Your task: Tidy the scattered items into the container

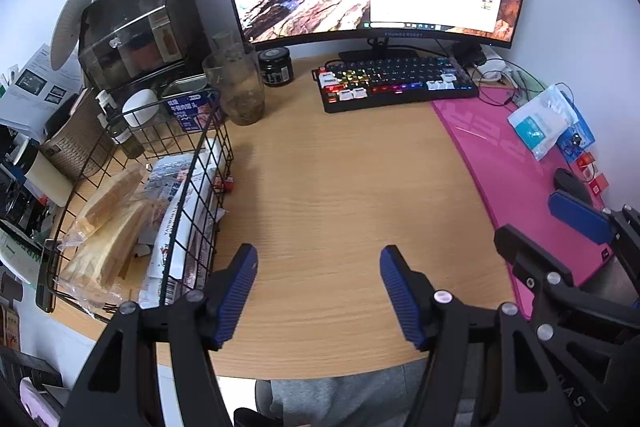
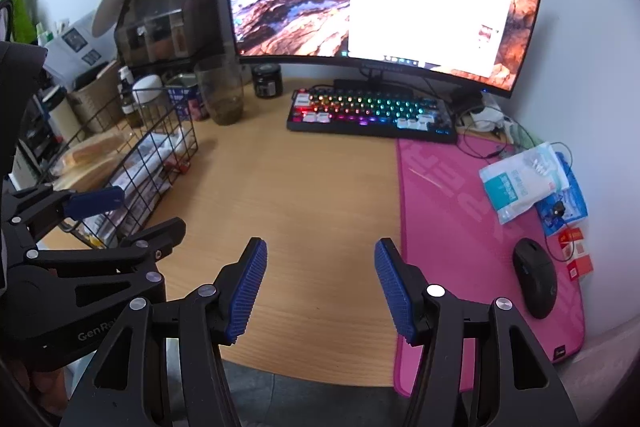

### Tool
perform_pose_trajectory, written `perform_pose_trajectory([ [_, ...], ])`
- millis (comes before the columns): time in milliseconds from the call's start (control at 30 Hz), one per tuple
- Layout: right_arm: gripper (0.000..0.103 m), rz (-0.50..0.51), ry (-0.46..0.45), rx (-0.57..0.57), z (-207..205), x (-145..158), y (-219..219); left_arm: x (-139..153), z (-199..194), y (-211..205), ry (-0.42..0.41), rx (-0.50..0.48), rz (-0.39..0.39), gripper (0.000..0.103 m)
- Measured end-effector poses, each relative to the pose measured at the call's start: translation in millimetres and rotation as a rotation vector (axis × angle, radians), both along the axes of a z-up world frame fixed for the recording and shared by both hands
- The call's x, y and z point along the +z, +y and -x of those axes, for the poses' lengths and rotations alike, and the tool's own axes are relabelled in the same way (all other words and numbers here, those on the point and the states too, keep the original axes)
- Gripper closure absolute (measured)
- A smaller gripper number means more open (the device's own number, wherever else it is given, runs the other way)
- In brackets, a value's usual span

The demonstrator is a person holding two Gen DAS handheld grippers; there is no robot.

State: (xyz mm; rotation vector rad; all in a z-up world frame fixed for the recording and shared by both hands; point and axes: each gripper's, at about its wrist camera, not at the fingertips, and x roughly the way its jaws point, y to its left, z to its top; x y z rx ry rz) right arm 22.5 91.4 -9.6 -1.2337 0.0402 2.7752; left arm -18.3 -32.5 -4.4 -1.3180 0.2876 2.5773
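**Both tongs spread and empty over the table; items sat in the wire basket**

The left tongs (image 1: 318,291) stood spread, with nothing between the blue ribbed pads — only bare wood showed in the gap. The right tongs (image 2: 320,287) were likewise spread and empty, positioned over the boundary between the wooden table (image 2: 304,195) and the pink desk mat (image 2: 452,227). The two tools were side by side: the right tongs appeared at the right edge of the left wrist view, and the left tongs at the left edge of the right wrist view.

The container, a black wire basket (image 1: 208,183), stood at the left side of the table, just beside the left tongs. It held packaged bread slices (image 1: 108,223) and white printed packets (image 1: 176,215) (their text was too small to read). A small red item (image 1: 229,183) lay against the outside of the basket's near corner.

On the mat's far right side lay a white and teal pouch (image 2: 520,183), partly over a blue packet (image 2: 568,211), with red packets (image 2: 576,251) and a black mouse (image 2: 534,277) nearby. A backlit keyboard (image 2: 372,113) sat below the monitor (image 2: 380,3) — well apart from both tongs.
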Motion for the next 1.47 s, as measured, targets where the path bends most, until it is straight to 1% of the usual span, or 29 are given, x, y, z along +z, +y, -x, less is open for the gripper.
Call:
perform_pose_trajectory([
  [167, 0.046, 0.007, 0.003, -0.007, 3, 2, 1, 6, -2, -11, 0.023, 0.027, 0.008, 0.033],
  [333, 0.046, 0.012, 0.045, -0.021, 4, 13, 2, 12, -4, -29, 0.040, 0.075, 0.000, 0.033],
  [400, 0.046, 0.015, 0.048, -0.013, 6, 14, -1, 13, -3, -35, 0.044, 0.088, -0.003, 0.033],
  [500, 0.046, 0.028, 0.009, 0.000, 10, 11, -5, 15, -4, -41, 0.052, 0.100, -0.007, 0.033],
  [567, 0.046, 0.071, -0.026, 0.016, 14, 6, -5, 16, -5, -44, 0.053, 0.107, -0.007, 0.033],
  [633, 0.046, 0.099, -0.038, 0.021, 16, 2, -3, 14, -5, -46, 0.051, 0.108, -0.006, 0.033],
  [867, 0.046, 0.090, -0.021, 0.028, 13, 2, -7, 15, -5, -50, 0.052, 0.119, -0.008, 0.033],
  [1400, 0.046, 0.098, -0.038, 0.054, 16, -1, -13, 17, -6, -54, 0.064, 0.120, -0.019, 0.033],
  [1467, 0.046, 0.097, -0.038, 0.058, 16, -1, -14, 17, -7, -53, 0.072, 0.120, -0.012, 0.033],
])
